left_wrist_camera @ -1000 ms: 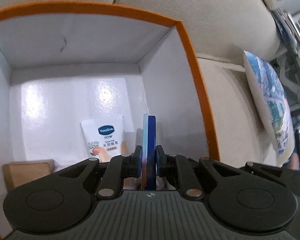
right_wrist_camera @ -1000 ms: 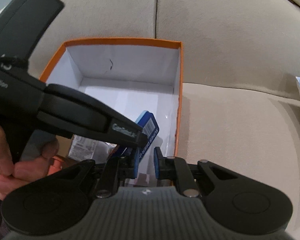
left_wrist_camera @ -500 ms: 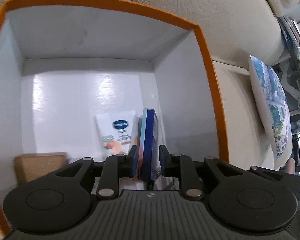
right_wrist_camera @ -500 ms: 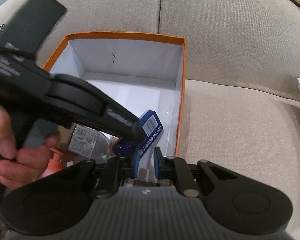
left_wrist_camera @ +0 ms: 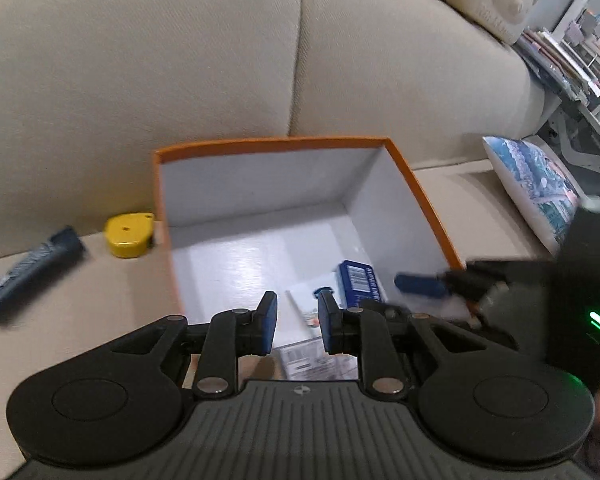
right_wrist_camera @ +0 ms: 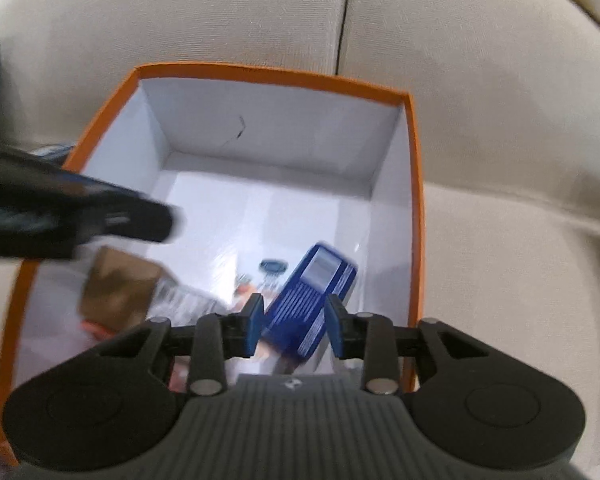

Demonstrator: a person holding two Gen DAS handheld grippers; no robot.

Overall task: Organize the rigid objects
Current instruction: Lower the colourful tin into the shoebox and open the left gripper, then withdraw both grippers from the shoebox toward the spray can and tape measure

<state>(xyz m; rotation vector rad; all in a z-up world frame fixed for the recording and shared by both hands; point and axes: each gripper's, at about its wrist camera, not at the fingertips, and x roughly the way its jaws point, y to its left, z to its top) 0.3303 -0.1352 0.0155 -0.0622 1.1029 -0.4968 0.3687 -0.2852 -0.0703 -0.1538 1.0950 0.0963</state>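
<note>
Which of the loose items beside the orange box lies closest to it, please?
The yellow item, touching the box's left wall; the dark tube lies farther left.

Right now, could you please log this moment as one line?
left tool: open, empty | right tool: open, empty | blue box: inside orange box

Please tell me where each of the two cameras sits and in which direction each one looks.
Left wrist: on the left hand-held gripper, jaws open, facing the sofa back over the orange-rimmed white cardboard box; the right hand-held gripper enters.
Right wrist: on the right hand-held gripper, jaws open, looking steeply into the box; the left one crosses.
Shared: box, dark blue flat carton.
</note>
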